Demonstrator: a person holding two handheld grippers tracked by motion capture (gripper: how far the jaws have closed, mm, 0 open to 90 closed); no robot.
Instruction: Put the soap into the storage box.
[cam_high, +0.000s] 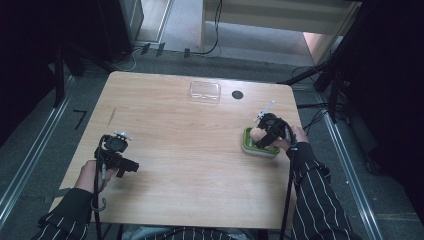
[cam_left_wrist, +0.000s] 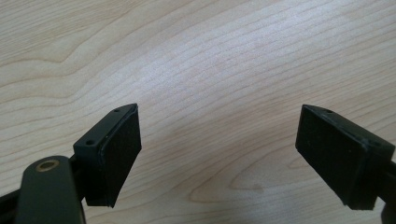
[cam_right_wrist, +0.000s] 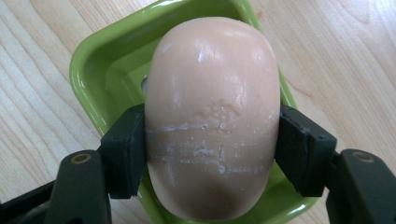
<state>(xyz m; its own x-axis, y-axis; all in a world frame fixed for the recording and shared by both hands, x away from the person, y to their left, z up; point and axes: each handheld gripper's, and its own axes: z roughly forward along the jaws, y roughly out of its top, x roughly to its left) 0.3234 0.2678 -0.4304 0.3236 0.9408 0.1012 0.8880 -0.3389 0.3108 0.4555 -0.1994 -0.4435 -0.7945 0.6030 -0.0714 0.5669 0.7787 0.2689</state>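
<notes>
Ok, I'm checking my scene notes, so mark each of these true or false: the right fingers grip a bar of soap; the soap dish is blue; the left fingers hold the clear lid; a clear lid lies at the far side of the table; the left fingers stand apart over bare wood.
1. The right gripper has its fingers pressed on a bar of soap. True.
2. The soap dish is blue. False: it is green.
3. The left gripper holds the clear lid. False: nothing is between its fingers.
4. The clear lid lies at the far side of the table. True.
5. The left fingers stand apart over bare wood. True.
</notes>
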